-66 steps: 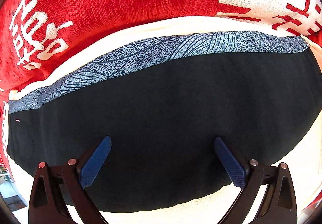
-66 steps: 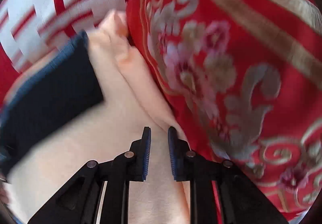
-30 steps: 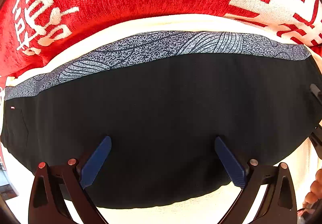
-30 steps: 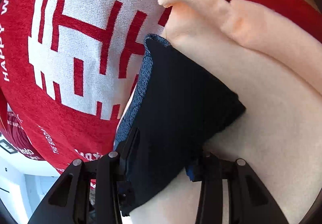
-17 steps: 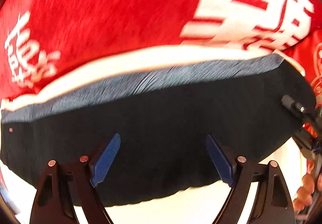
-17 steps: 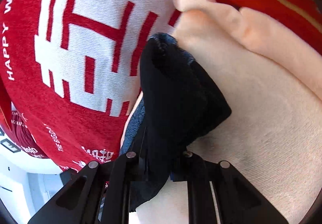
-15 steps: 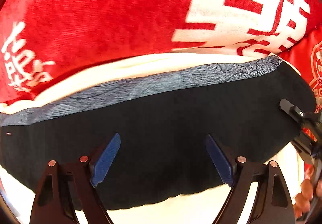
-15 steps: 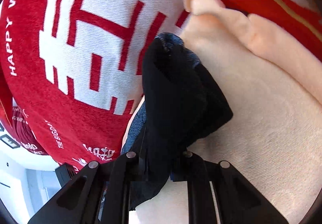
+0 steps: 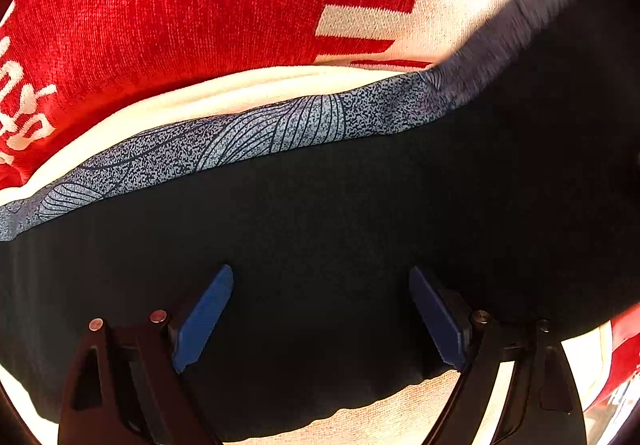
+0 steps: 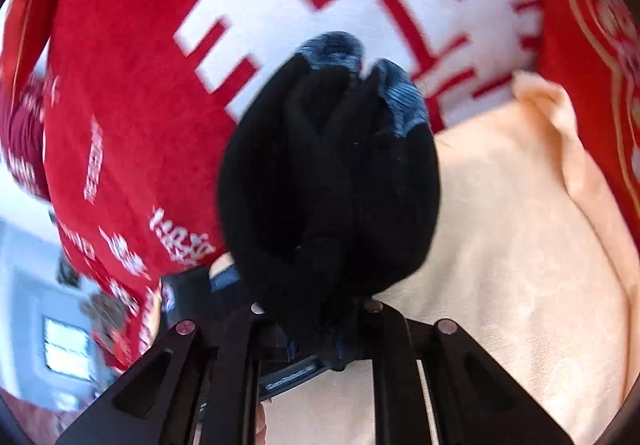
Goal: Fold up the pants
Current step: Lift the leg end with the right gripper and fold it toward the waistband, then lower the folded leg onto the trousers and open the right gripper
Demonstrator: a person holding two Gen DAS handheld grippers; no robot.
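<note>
Black pants (image 9: 320,213) with a grey-blue patterned side band (image 9: 248,133) lie across a cream cloth (image 9: 224,93). My left gripper (image 9: 320,317) is open, low over the middle of the pants, its blue pads (image 9: 204,317) wide apart. The pants' right end rises off the cloth at the upper right of the left wrist view. My right gripper (image 10: 320,325) is shut on that end; the bunched black fabric (image 10: 328,173) bulges out ahead of the fingers and hides the fingertips.
A red and white blanket (image 9: 180,5) with lettering lies behind the cream cloth; it also shows in the right wrist view (image 10: 140,65). A red patterned fabric (image 10: 592,45) lies at the far right. The cream cloth (image 10: 520,225) spreads under my right gripper.
My right gripper moved onto the pants' end, shut on it and has lifted it up and over toward the left. My left gripper has stayed open over the pants.
</note>
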